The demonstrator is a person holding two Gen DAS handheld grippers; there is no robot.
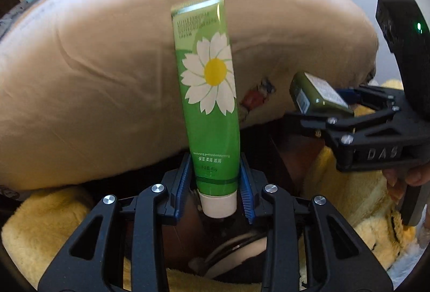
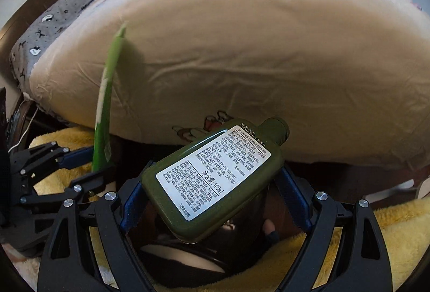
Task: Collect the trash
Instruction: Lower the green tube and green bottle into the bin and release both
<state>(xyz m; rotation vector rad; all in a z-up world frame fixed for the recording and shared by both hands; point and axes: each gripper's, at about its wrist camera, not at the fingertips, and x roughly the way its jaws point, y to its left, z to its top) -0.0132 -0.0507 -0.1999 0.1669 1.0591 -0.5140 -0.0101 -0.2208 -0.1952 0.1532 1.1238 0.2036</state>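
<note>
2 items of trash are already lifted: a green tube (image 1: 212, 104) with a daisy print is clamped near its white cap by the left gripper (image 1: 217, 184) at lower centre, and a dark green lotion bottle (image 2: 212, 179) is clamped by the right gripper (image 2: 215, 200), tilted toward upper right. Dropping both is judged to remain, probably into the dark bin (image 2: 242, 233) glimpsed beneath the jaws. A cream quilt (image 2: 242, 55) fills the background, yellow plush fabric (image 1: 48, 227) crowds the bin's edges, and small objects at the upper left remain uncollected.

Home bedroom. Big bed w/ cream quilt (image 2: 242, 55) fills most of both views, grey cat-print bedding (image 2: 53, 23) at the left edge, yellow fluffy blanket (image 1: 48, 216) in the foreground, dark wood bed frame (image 2: 349, 173) under the quilt. Misc small clutter along the far side, blurred.
</note>
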